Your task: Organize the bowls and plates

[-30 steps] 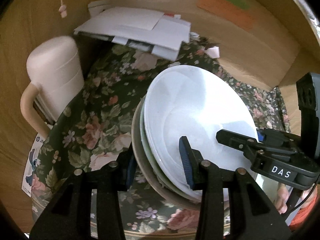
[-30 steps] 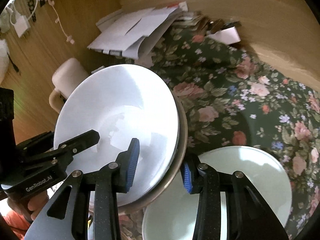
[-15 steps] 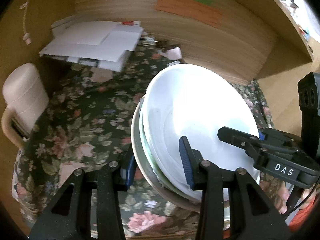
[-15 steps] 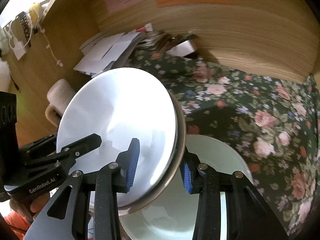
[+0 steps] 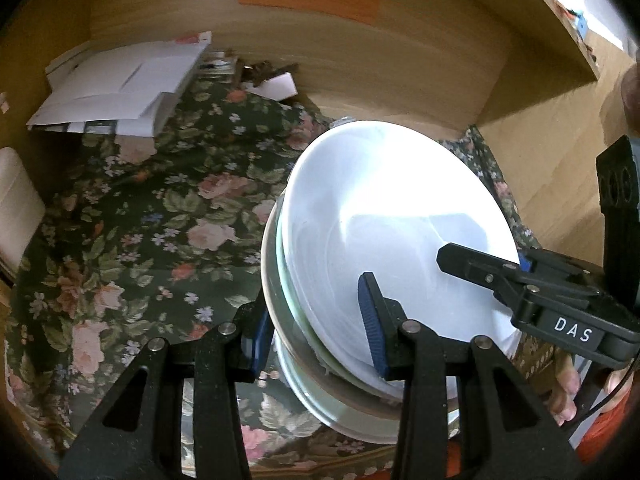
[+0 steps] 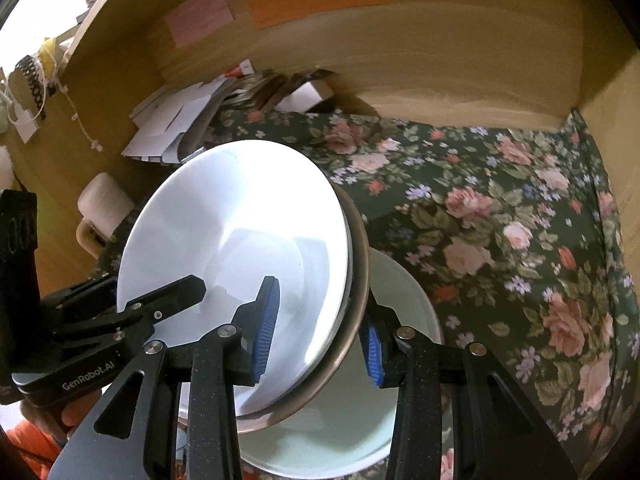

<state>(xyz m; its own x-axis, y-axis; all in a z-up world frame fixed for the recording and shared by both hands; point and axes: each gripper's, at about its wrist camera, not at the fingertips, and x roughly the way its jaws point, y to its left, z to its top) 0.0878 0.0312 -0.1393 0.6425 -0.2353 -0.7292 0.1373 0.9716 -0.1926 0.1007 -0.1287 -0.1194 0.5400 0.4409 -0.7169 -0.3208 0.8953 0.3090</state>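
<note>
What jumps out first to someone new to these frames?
The tilted stack of dishes, a bright white plate on top, gripped at opposite rims by the left claw and right claw. Below it, a pale green plate lies on the floral tablecloth. Scattered white papers sit at the back against the wooden wall.

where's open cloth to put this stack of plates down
Open floral cloth lies right of the stack of plates, between the pale plate and the back wall, and left of it. Crowded: papers in the back left corner, cream mug at far left.
</note>
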